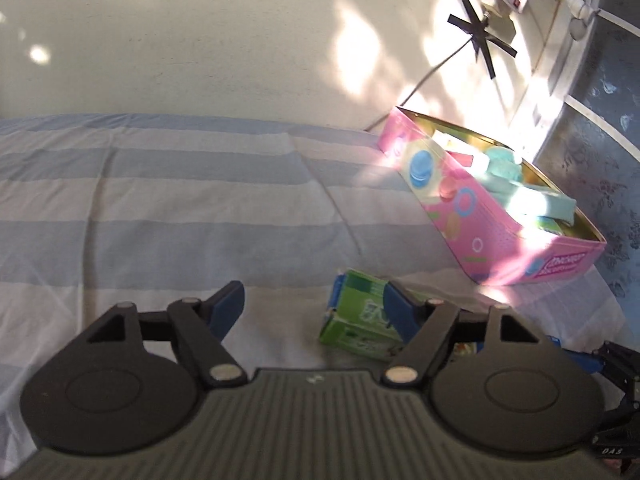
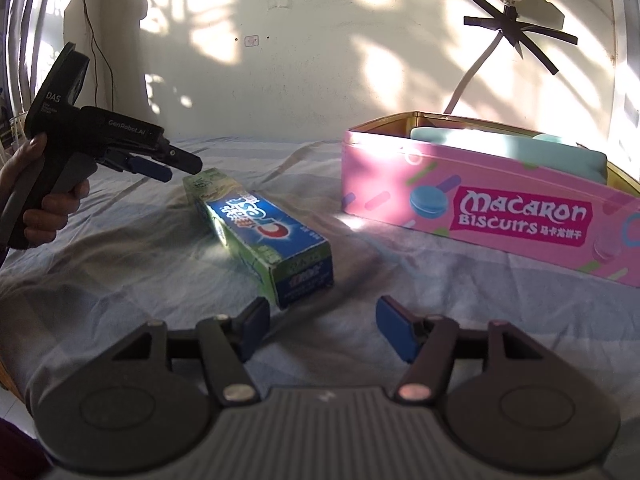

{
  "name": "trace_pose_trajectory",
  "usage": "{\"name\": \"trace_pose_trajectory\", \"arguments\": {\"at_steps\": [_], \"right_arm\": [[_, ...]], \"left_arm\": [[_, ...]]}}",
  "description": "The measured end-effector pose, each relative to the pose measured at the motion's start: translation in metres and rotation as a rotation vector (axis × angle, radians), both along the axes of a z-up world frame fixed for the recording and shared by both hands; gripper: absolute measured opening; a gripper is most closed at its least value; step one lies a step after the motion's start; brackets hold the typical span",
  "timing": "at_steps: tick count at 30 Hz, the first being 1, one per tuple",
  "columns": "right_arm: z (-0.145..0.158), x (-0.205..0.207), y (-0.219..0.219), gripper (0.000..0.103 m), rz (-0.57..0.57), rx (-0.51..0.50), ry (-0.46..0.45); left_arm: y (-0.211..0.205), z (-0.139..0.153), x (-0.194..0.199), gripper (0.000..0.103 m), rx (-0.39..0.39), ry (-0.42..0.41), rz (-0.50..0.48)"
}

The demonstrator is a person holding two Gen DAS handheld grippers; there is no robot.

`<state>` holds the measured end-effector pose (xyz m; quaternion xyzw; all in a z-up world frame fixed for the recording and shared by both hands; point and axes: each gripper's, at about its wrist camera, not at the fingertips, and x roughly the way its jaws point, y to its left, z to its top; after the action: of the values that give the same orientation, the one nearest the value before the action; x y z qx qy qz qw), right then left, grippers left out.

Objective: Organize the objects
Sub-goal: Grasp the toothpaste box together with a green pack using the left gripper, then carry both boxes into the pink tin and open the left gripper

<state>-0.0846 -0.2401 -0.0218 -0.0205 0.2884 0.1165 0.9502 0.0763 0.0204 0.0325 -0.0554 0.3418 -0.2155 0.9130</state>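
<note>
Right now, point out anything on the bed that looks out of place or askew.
The toothpaste box lies alone on the striped sheet, angled, outside the pink biscuit tin that already holds other items. The tin has no lid on. Nothing looks spilled or damaged.

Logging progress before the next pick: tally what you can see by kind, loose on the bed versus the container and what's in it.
Toothpaste box loose on the bed: 1
Pink biscuit tin: 1
Items inside the tin: several, mostly teal, overlapping; no sure count
Total clearly countable: 2
</note>
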Motion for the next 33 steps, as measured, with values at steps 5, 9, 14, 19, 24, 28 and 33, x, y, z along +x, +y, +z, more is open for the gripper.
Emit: {"name": "trace_pose_trajectory", "arguments": {"at_steps": [5, 9, 14, 19, 24, 28, 33], "right_arm": [[0.004, 0.005, 0.005, 0.06, 0.014, 0.028, 0.023], [0.006, 0.012, 0.01, 0.044, 0.005, 0.038, 0.031], [0.007, 0.006, -0.004, 0.041, -0.051, 0.048, 0.026], [0.005, -0.012, -0.041, 0.042, -0.14, 0.057, 0.034], [0.005, -0.037, -0.073, 0.042, -0.234, 0.04, 0.036], [0.002, -0.05, -0.086, 0.046, -0.274, 0.043, 0.025], [0.001, -0.052, -0.086, 0.053, -0.261, 0.028, 0.01]], "left_arm": [[-0.015, -0.006, 0.006, 0.073, -0.047, 0.041, -0.025], [-0.032, -0.007, -0.002, 0.066, -0.055, 0.029, -0.042], [-0.048, -0.009, -0.025, 0.066, -0.057, 0.016, -0.049], [-0.087, -0.014, -0.055, 0.066, -0.021, -0.019, -0.138], [-0.125, -0.016, -0.069, 0.066, -0.001, -0.021, -0.231], [-0.141, -0.016, -0.073, 0.066, 0.013, -0.028, -0.263], [-0.142, -0.015, -0.078, 0.071, 0.044, -0.038, -0.243]]}}
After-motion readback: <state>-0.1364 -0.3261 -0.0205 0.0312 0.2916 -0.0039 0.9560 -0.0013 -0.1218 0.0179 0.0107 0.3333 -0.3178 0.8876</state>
